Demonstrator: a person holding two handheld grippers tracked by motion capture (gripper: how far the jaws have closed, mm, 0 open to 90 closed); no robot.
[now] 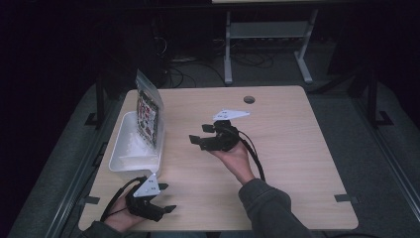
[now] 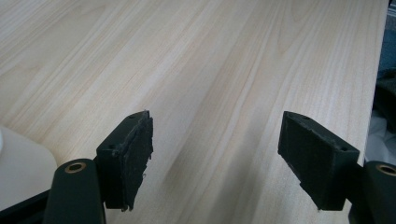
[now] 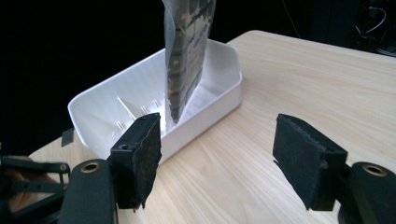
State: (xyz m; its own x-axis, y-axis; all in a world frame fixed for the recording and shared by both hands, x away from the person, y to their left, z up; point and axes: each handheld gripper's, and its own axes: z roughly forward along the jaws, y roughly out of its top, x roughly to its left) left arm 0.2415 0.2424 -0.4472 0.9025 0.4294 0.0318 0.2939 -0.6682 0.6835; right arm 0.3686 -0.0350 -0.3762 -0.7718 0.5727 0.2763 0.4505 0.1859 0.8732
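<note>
Room: dark all round, cables and grey frame legs at twelve o'clock, and a pale wooden table (image 1: 277, 148) lit in the middle.
High view, tray: a white tray (image 1: 119, 161) sits at the table's nine o'clock edge, its long axis running twelve to six.
High view, packet: a printed packet (image 1: 147, 115) stands upright in the tray's far end, leaning on the right wall, top edge pointing up, long axis vertical.
High view, right gripper: the right gripper (image 1: 198, 137) hovers mid-table, jaws spread and aimed towards nine o'clock at the packet, nothing between them.
High view, left gripper: the left gripper (image 1: 166, 197) waits low at seven o'clock, just in front of the tray's near end, jaws apart and empty.
Left gripper view: bare wood grain ahead, both pads wide, a white tray corner (image 2: 18, 163) at eight o'clock.
Right gripper view: the packet (image 3: 187, 51) rises at eleven o'clock from the tray (image 3: 219, 93), which has low ribs on its floor; the pads stand wide, clear of everything.
Step in hand, my read: reaching for the packet.
Doing it well: come in level, take the upper edge across its thin faces, lift straight up so the tray stays put.
</note>
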